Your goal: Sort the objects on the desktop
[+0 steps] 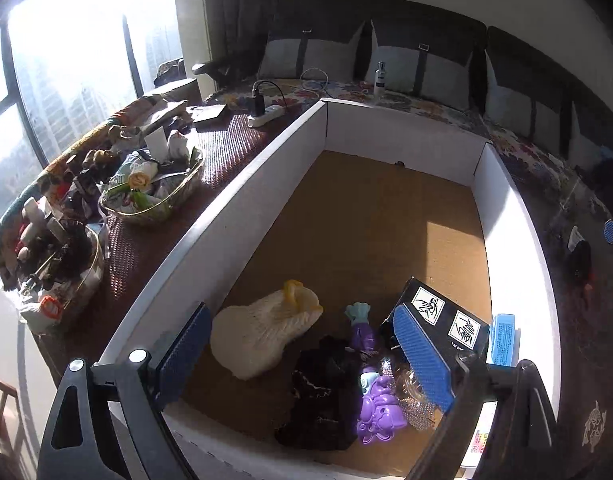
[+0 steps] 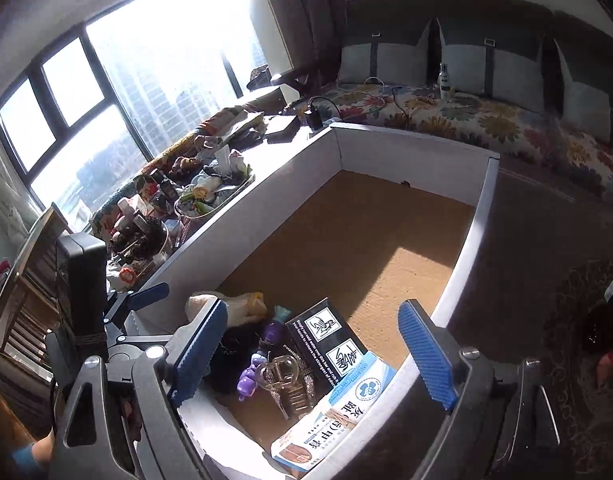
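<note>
A white-walled cardboard box (image 1: 266, 152) with a brown floor holds the objects at its near end. In the left wrist view: a cream knitted item (image 1: 258, 332), a black cloth (image 1: 322, 396), a purple toy figure (image 1: 376, 400), a black carton with white pictograms (image 1: 442, 316) and a blue-white packet (image 1: 504, 338). My left gripper (image 1: 306, 356) is open above these, empty. In the right wrist view my right gripper (image 2: 314, 352) is open and empty over the black carton (image 2: 326, 340), the blue-white packet (image 2: 338, 408), a clear glittery clip (image 2: 282, 376) and the purple toy (image 2: 252, 376).
A woven mat left of the box carries a wire basket (image 1: 154, 188) of small items, a second basket (image 1: 58, 268) and a power strip (image 1: 266, 114). A floral-covered bench with cushions (image 2: 466, 116) and a bottle (image 1: 380, 78) lies behind. Dark carpet (image 2: 526, 260) is on the right.
</note>
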{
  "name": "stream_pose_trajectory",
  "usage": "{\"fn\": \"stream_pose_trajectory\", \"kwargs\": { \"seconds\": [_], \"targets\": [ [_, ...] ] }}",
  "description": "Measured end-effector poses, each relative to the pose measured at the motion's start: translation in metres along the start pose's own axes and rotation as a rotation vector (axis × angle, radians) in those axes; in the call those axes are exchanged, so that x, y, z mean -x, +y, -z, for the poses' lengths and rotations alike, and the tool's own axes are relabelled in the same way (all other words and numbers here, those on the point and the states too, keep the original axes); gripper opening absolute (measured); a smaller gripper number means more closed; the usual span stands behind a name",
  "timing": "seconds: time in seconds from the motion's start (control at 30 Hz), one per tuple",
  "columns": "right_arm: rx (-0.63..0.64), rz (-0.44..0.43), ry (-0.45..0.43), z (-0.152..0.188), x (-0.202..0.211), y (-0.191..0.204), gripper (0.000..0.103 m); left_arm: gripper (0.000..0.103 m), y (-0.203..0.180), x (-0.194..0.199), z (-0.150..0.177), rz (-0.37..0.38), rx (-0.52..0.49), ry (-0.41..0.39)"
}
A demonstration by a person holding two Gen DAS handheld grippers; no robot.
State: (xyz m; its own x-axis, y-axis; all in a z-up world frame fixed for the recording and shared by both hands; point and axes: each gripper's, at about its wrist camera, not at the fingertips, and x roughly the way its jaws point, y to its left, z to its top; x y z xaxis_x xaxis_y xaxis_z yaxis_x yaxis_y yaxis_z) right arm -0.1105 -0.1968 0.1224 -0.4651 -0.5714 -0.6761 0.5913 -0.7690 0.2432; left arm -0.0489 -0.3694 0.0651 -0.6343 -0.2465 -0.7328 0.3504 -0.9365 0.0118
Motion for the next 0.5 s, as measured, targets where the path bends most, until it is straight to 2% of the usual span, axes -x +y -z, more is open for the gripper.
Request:
{"fn": "stream_pose_trajectory", "kwargs": {
  "seconds": [0.07,0.13,0.2,0.27,0.43,0.5],
  "targets": [
    [0.009,0.059,-0.085,0.009,0.028,-0.022,0.101,0.093,-0.011,0.019,0.0,0.024,0.001,-0.057],
    [0.011,0.134,-0.145,0.027,0.052,-0.05,0.102,0.093,-0.03,0.038,0.001,0.054,-0.012,-0.101],
    [0.0,0.217,-0.168,0.052,0.07,-0.086,0.103,0.093,-0.055,0.056,0.004,0.098,-0.034,-0.133],
    [-0.021,0.313,-0.154,0.085,0.083,-0.128,0.103,0.093,-0.085,0.074,0.008,0.158,-0.064,-0.157],
    [-0.15,0.509,-0.03,0.17,0.11,-0.237,0.103,0.094,-0.182,0.109,0.026,0.335,-0.169,-0.179],
    [-0.208,0.566,-0.001,0.199,0.126,-0.272,0.102,0.103,-0.224,0.11,0.039,0.404,-0.214,-0.148]
  ]
}}
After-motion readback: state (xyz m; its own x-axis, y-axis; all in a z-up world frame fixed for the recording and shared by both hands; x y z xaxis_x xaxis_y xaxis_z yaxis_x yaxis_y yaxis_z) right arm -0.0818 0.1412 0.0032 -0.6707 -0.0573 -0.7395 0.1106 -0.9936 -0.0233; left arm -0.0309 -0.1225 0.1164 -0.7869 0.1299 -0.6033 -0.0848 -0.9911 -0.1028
